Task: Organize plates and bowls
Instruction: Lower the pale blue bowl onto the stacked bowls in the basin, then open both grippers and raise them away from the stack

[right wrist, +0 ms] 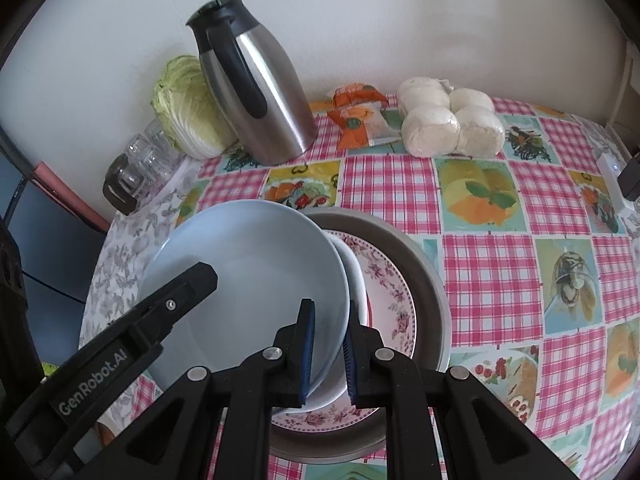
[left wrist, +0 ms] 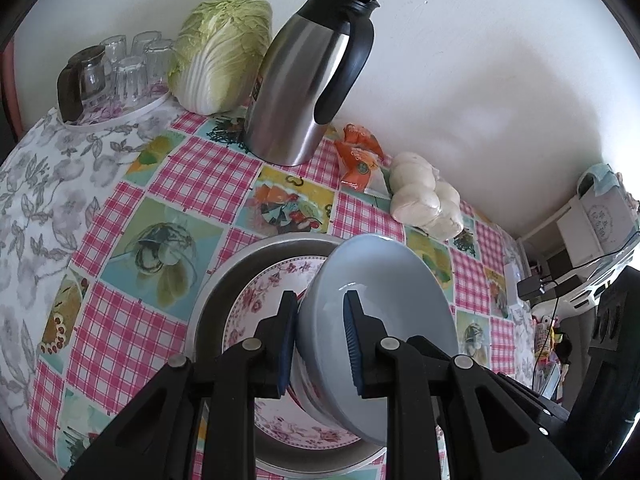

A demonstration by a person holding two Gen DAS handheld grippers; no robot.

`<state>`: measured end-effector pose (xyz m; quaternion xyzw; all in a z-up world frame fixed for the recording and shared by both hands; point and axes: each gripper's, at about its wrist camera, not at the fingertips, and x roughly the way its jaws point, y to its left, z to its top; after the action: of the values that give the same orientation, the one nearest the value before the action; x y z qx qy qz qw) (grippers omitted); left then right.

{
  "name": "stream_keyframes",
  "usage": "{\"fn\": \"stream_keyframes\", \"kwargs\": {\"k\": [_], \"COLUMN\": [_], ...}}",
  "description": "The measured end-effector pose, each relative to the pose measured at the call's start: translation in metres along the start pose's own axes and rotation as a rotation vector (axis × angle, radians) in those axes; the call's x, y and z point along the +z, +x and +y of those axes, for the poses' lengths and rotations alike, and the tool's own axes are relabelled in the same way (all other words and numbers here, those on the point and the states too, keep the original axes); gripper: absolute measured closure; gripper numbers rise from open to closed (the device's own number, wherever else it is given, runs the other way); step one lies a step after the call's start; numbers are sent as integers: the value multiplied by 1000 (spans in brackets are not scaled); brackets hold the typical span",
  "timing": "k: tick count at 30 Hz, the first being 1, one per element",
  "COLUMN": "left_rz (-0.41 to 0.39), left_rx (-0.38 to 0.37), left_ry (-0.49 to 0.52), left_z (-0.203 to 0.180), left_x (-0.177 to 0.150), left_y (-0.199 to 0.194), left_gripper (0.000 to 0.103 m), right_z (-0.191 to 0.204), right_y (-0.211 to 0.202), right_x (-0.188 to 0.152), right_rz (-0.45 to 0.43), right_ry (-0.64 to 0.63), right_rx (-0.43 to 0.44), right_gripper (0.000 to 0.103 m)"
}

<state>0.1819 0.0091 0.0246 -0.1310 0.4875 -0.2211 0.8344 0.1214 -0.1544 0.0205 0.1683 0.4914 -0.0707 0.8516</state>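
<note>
Left wrist view: the left gripper (left wrist: 320, 338) clamps its blue-padded jaws on the rim of a pale blue bowl (left wrist: 384, 304), one finger outside the wall, the other inside. The bowl is tilted steeply over a floral plate (left wrist: 260, 292) that lies in a grey metal pan (left wrist: 224, 276) on the checked tablecloth (left wrist: 192, 168). Toward the table's far edge, against the wall, stand a steel thermos jug (left wrist: 308, 92), a napa cabbage (left wrist: 220, 52), upturned glasses (left wrist: 128, 64) on a tray, an orange packet (left wrist: 356, 156) and a bag of white buns (left wrist: 424, 196).

Right wrist view: the right gripper (right wrist: 328, 348) has its jaws closed on the opposite rim of the same pale blue bowl (right wrist: 248, 276), which sits tilted in a white bowl (right wrist: 356, 276) just beneath it. Both rest on the floral plate (right wrist: 392, 292) inside the grey pan (right wrist: 428, 280). The left gripper's black finger (right wrist: 176, 296) reaches in over the bowl's left rim. Jug (right wrist: 260, 100), cabbage (right wrist: 188, 108), packet (right wrist: 356, 116) and buns (right wrist: 448, 120) line the far edge.
</note>
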Motion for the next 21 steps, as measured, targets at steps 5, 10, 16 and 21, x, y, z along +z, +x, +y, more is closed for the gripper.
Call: {"fn": "stream_keyframes", "kwargs": {"k": [5,10,16,21], "left_rz": [-1,-7,-17,-32], "left_rx": [-1,7,-7,6], "left_ry": [4,34,42,27], "left_z": [0,-5,-8,-6], "left_x": [1,1,2,2], "left_y": [-2,-4,-8,-14], "left_gripper": [79,67,66,53], "right_z": [3,2,5,-5], "right_y": [-3,-10,-18,-21], "right_x": [-1,1,3,2], "right_rz": [-3,-26,-64,-68], "right_ry": [-20,-16,-56,-30], "right_rx": [-15,-8,-109,-69], "right_gripper": [88,88,85,85]}}
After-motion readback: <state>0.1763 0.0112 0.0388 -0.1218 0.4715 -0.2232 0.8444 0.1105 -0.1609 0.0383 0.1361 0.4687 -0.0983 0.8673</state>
